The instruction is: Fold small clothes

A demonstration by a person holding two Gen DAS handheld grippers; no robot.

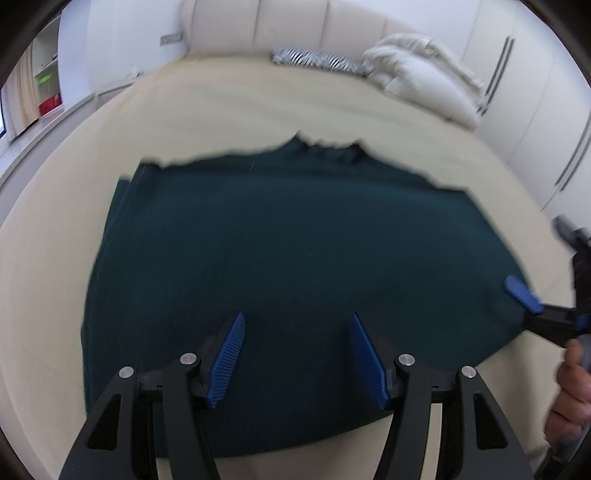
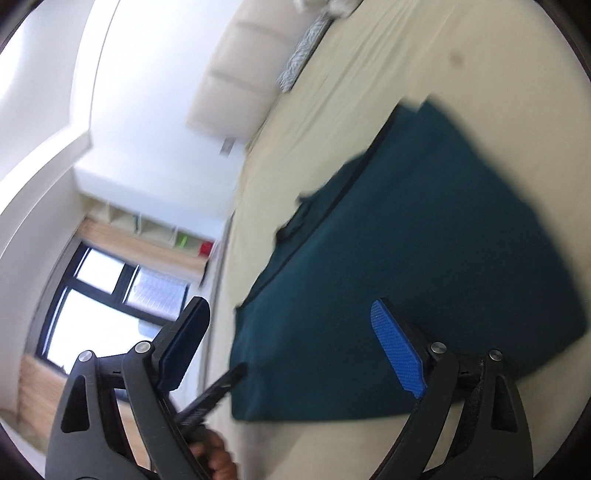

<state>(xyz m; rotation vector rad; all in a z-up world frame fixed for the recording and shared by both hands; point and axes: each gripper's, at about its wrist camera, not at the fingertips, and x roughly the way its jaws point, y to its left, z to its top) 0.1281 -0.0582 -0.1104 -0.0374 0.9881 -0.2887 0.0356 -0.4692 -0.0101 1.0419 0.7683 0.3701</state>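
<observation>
A dark teal garment (image 1: 280,251) lies spread flat on the cream bed sheet (image 1: 229,110), its upper edge uneven and folded over. Just above its near part hovers my left gripper (image 1: 298,314); its blue pads stand apart and hold nothing. At the garment's right edge one blue pad (image 1: 521,293) of the right gripper shows, with a hand (image 1: 569,387) behind it. In the rolled right wrist view the garment (image 2: 406,258) fills the middle. My right gripper (image 2: 288,306) is open wide there, one finger over the cloth, the other past the cloth's edge.
A zebra-patterned pillow (image 1: 314,61) and white pillows (image 1: 417,70) lie at the head of the bed against a padded headboard (image 1: 295,22). Wardrobe doors (image 1: 535,110) stand to the right. Shelves (image 1: 46,85) and a window (image 2: 103,291) are on the far side.
</observation>
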